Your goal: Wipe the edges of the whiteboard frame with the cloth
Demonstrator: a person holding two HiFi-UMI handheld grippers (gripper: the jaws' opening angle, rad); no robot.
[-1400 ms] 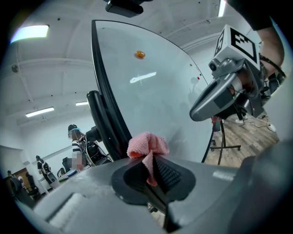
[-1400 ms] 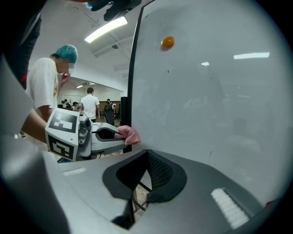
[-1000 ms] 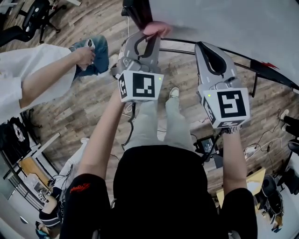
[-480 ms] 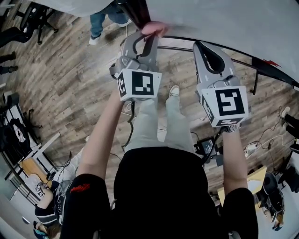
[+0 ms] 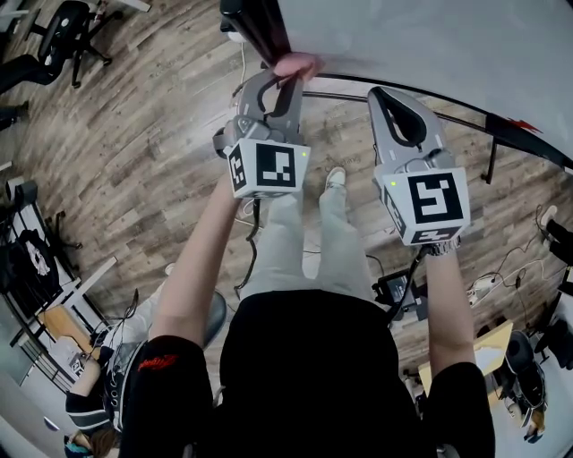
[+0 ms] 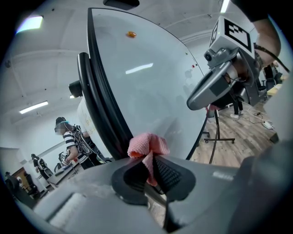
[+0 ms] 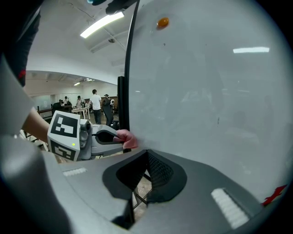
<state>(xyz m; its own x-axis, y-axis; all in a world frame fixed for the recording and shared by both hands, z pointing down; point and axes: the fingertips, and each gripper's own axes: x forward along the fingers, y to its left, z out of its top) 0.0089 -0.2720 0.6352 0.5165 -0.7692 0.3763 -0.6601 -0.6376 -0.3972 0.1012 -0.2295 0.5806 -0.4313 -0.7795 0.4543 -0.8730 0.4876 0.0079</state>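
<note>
The left gripper [image 5: 281, 77] has its jaws pinched on a bunched pink cloth [image 6: 147, 147], which sticks out past their tips. The cloth presses against the black whiteboard frame [image 6: 103, 106] at the left edge of the whiteboard [image 5: 430, 45]. To the right, the right gripper [image 7: 145, 173] points at the bare white board face, its jaws closed together with nothing between them.

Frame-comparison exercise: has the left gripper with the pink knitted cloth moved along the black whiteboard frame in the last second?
No. The left gripper keeps the pink knitted cloth at the same bottom corner of the black whiteboard frame.
</note>
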